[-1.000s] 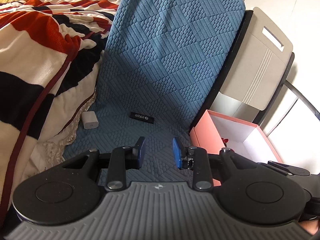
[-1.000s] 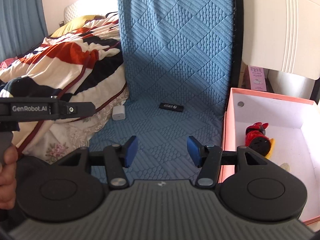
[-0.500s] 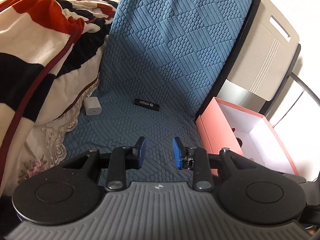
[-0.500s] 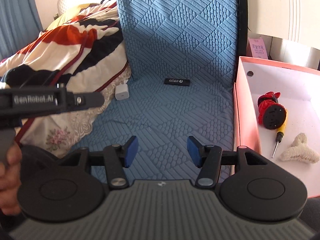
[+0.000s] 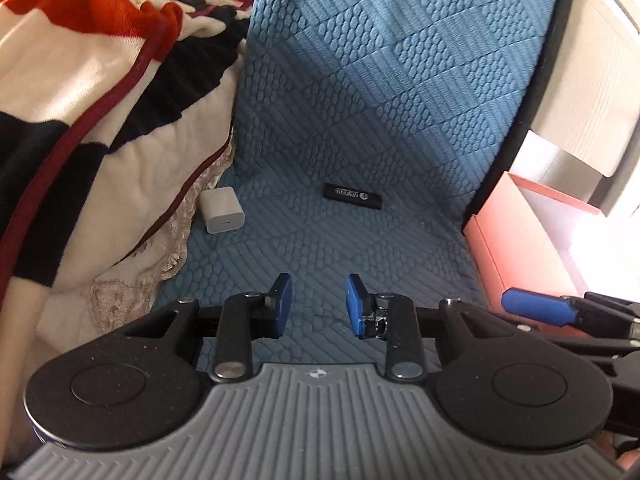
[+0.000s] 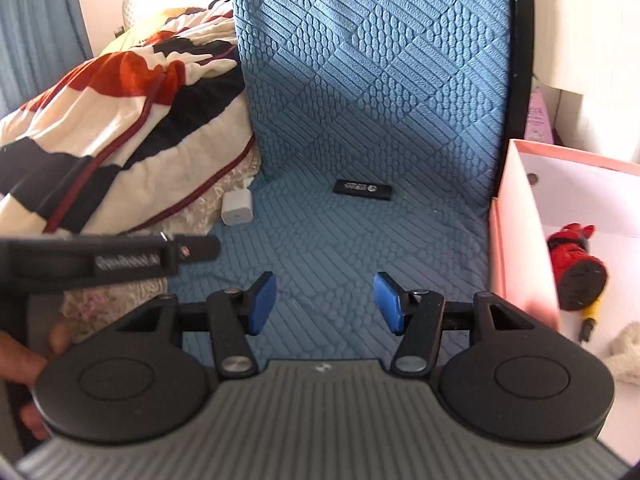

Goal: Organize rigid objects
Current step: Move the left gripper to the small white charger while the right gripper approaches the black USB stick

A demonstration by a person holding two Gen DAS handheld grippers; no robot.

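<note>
A small black stick-shaped device (image 5: 353,195) (image 6: 363,190) and a white charger block (image 5: 221,209) (image 6: 237,207) lie on the blue quilted mat (image 5: 360,120) (image 6: 360,240). A pink box (image 5: 516,236) (image 6: 520,248) stands at the mat's right edge; it holds a red toy (image 6: 576,268), a screwdriver (image 6: 588,326) and a white fuzzy piece (image 6: 628,350). My left gripper (image 5: 316,304) is open and empty, short of the black device. My right gripper (image 6: 324,302) is open and empty, wider apart, also short of the device.
A striped red, black and cream blanket (image 5: 92,112) (image 6: 120,120) is heaped on the left, touching the charger. A pale cabinet (image 5: 592,80) stands behind the box. The right gripper's blue pad (image 5: 536,312) shows at the left view's right edge; the left gripper's body (image 6: 104,260) shows in the right view.
Both grippers have moved forward and lower toward the mat; the black device and charger appear nearer. Both grippers stay open.
</note>
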